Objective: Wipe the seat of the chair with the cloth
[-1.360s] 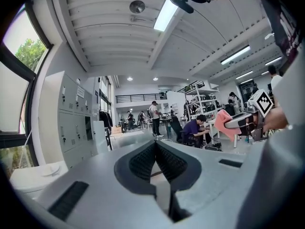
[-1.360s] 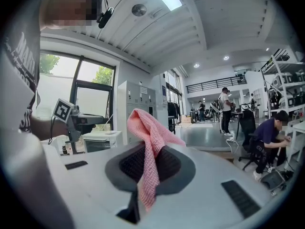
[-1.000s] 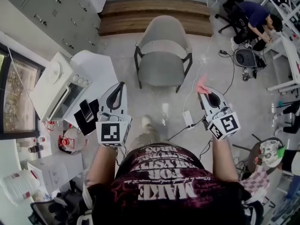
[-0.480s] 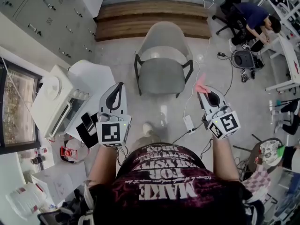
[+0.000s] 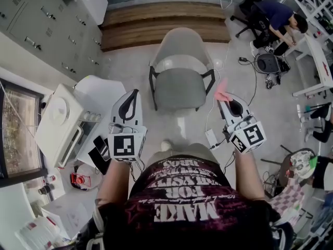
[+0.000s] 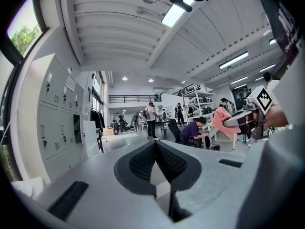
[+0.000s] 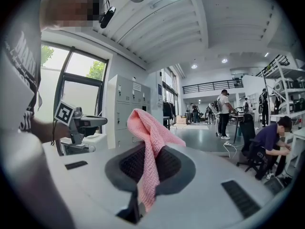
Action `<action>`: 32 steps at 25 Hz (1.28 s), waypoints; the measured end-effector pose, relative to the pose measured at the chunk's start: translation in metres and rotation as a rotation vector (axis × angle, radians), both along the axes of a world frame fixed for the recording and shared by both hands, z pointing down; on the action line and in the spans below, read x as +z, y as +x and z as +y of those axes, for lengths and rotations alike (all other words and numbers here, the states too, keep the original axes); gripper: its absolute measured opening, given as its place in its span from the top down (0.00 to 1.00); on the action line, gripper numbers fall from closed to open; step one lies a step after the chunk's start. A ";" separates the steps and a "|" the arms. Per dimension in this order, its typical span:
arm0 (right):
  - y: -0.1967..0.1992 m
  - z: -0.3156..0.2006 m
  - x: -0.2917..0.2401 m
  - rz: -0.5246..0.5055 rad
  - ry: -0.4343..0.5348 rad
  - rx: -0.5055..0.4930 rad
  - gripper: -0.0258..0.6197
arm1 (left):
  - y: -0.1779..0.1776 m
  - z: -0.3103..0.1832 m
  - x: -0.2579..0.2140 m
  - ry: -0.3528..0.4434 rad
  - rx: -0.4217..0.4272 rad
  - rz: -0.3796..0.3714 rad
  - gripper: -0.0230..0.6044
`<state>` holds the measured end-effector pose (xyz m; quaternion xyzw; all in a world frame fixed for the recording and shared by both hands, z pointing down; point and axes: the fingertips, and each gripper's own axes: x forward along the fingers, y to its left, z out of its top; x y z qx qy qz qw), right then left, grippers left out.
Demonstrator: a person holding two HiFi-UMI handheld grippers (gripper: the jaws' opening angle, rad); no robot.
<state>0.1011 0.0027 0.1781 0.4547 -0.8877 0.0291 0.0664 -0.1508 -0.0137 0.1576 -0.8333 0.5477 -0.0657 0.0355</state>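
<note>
A grey chair (image 5: 181, 69) with a curved back and black legs stands on the floor straight ahead; its seat (image 5: 180, 89) is bare. My right gripper (image 5: 222, 99) is shut on a pink cloth (image 5: 222, 91), held to the right of the chair and level with its seat front. In the right gripper view the cloth (image 7: 149, 147) hangs out of the closed jaws and folds over them. My left gripper (image 5: 131, 96) is shut with nothing in it, left of the chair. From the left gripper view the right gripper and cloth (image 6: 225, 122) show at far right.
A white table (image 5: 99, 95) with a white appliance (image 5: 60, 121) and dark phones (image 5: 104, 146) stands at left. Grey lockers (image 5: 47, 25) line the left wall. Cables and a power strip (image 5: 211, 137) lie on the floor at right. A seated person (image 5: 276, 17) works at the back right.
I have stepped forward, so the chair sits lower and closer in the head view. Both grippers keep their pose; the cloth stays in the right one.
</note>
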 end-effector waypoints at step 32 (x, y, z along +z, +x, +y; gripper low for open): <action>0.003 -0.186 0.059 -0.031 -0.120 -0.106 0.91 | 0.011 -0.161 0.048 -0.117 -0.069 -0.045 0.95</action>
